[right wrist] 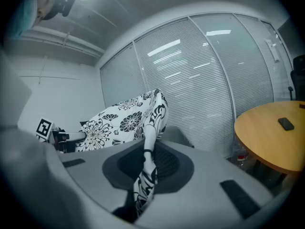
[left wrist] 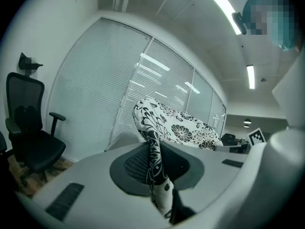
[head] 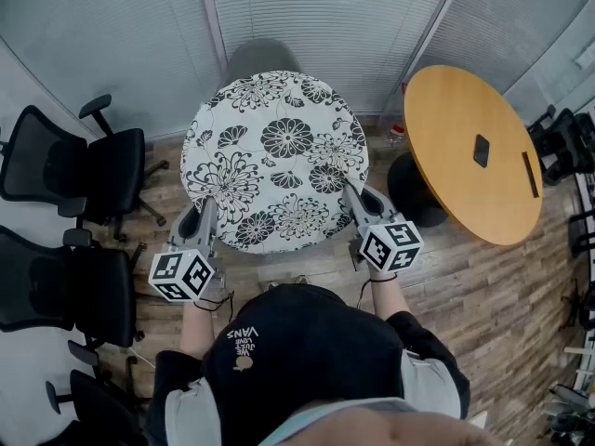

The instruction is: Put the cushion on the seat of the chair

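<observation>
A round white cushion (head: 276,160) with a black flower print hangs flat in the air between my two grippers. My left gripper (head: 206,219) is shut on its near left edge, and the fabric (left wrist: 157,175) runs pinched between the jaws in the left gripper view. At the near right edge my right gripper (head: 354,204) is shut on the cushion (right wrist: 145,171) in the same way. Behind and under the cushion a grey chair (head: 257,58) shows only its back; its seat is hidden.
A round wooden table (head: 469,151) with a dark phone (head: 481,150) stands to the right. Black office chairs (head: 88,170) line the left wall. White blinds (head: 325,12) close the far side. The floor (head: 483,295) is wood plank.
</observation>
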Action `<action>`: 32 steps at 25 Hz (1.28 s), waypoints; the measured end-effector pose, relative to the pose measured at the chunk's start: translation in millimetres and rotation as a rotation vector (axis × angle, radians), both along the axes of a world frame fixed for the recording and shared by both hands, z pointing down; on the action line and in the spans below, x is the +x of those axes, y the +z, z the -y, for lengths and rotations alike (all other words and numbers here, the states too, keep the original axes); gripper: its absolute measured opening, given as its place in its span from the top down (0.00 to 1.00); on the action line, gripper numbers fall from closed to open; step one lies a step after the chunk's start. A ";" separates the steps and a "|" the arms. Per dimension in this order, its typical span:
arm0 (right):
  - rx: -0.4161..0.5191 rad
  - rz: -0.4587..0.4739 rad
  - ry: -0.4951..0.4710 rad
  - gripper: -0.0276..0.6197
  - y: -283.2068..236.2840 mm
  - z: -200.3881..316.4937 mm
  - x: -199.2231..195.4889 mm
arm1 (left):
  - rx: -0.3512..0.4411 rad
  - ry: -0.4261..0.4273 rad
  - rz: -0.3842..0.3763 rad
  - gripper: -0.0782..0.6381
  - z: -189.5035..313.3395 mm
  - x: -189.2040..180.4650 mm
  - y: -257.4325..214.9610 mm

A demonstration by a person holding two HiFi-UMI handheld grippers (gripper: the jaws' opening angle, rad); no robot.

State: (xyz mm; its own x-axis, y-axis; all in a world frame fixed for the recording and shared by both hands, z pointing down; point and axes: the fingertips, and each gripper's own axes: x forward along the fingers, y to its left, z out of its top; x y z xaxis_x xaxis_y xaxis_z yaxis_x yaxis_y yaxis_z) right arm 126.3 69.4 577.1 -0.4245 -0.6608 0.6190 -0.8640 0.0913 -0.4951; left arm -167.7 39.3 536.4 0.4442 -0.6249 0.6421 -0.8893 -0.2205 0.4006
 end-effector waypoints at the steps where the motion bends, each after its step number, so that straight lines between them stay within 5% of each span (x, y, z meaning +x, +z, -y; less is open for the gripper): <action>1: 0.000 0.000 0.000 0.89 0.0 0.2 -0.2 | 0.000 0.000 0.001 0.81 0.0 -0.3 0.0; 32: -0.006 0.045 -0.026 0.89 1.1 1.2 -4.0 | 0.007 -0.029 0.031 0.81 -5.3 -4.4 -3.9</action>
State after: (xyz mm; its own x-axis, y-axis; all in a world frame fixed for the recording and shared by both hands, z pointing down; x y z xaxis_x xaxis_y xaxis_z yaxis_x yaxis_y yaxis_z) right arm 122.3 68.1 578.2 -0.4687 -0.6453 0.6032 -0.8384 0.1099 -0.5338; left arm -172.1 44.6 532.5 0.4055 -0.6416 0.6511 -0.9075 -0.1971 0.3709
